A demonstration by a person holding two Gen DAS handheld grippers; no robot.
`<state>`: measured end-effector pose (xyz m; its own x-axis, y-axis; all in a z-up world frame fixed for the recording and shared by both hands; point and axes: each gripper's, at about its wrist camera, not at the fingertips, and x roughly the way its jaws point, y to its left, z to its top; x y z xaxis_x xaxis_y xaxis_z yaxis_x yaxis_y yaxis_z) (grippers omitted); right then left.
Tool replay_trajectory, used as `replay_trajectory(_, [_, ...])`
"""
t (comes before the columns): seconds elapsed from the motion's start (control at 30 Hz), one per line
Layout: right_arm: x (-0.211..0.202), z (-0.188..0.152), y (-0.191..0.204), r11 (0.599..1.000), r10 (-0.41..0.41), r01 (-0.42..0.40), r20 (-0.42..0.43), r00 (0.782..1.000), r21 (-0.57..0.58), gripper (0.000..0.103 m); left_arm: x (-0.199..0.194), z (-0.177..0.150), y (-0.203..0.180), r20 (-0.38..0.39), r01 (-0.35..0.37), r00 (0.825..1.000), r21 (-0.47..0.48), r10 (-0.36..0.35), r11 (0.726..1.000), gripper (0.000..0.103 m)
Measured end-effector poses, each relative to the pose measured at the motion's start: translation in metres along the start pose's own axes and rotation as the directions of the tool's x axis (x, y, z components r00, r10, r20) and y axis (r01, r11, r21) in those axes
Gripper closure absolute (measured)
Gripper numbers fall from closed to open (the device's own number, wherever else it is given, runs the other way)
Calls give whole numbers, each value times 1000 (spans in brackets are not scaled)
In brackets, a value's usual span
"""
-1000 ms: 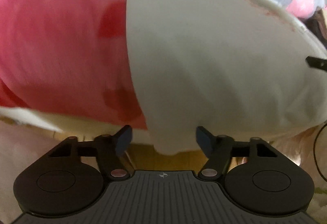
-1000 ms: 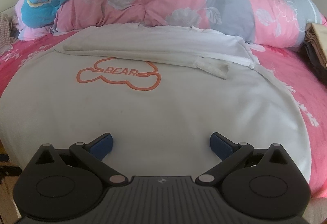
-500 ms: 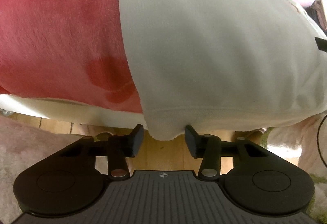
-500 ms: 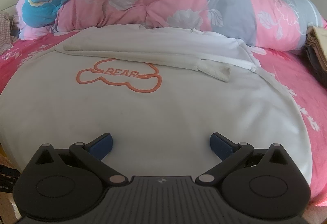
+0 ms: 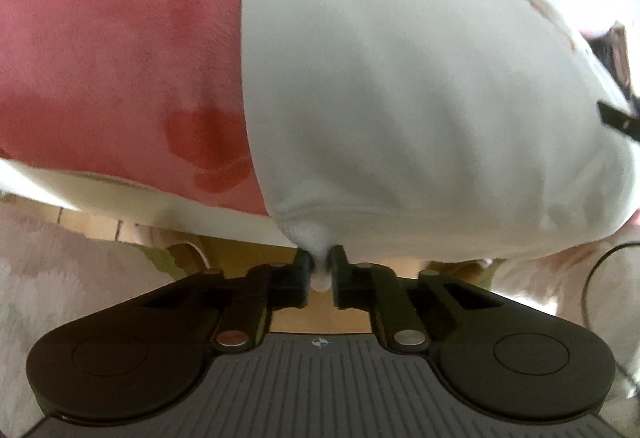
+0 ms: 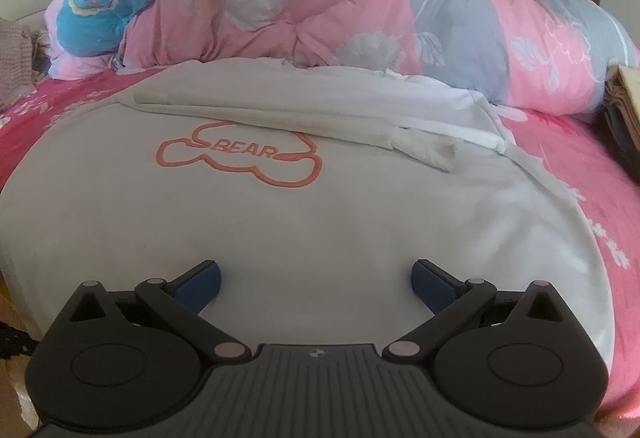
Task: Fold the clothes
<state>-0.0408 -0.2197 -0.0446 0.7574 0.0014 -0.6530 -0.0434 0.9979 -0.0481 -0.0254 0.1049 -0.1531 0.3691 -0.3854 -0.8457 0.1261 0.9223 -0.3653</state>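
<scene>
A pale grey-white sweatshirt [image 6: 320, 222] with an orange "BEAR" outline lies spread on a pink bed, its sleeves folded across the upper part. In the left wrist view the same sweatshirt [image 5: 420, 98] hangs over the bed edge. My left gripper [image 5: 319, 270] is shut on its bottom corner, a nub of white cloth pinched between the fingers. My right gripper [image 6: 315, 280] is open just above the sweatshirt's near hem, with nothing between its blue pads [image 6: 200, 286].
A pink and grey floral duvet [image 6: 360, 6] is heaped behind the sweatshirt, beside a blue plush cushion [image 6: 100, 6]. Folded dark and tan clothes [image 6: 624, 110] sit at the right edge. The pink bedsheet [image 5: 112, 70] drops to a wooden floor [image 5: 100, 226] and a fluffy rug [image 5: 52, 278].
My left gripper's fingers came together from wide apart and clamped the sweatshirt's hanging corner. The right gripper stayed where it was, open.
</scene>
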Motion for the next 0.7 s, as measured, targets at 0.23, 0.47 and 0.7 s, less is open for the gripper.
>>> replay_trajectory(0.23, [-14,2,7,997,8,-3,62,998,-79,1,-44,-8,-12,37,122,992,-35,-121,992,101])
replay_trajectory(0.47, [-57,-15,46,941,280,-233,174,944,-245,12,-82,-4,-17,86,302,952,-135,-293,944,101])
replay_trajectory(0.7, [-97,-43,98,790,520,-401,162,838,-464,25,-94,1,-28,100,382,924,-158,-370,911,101])
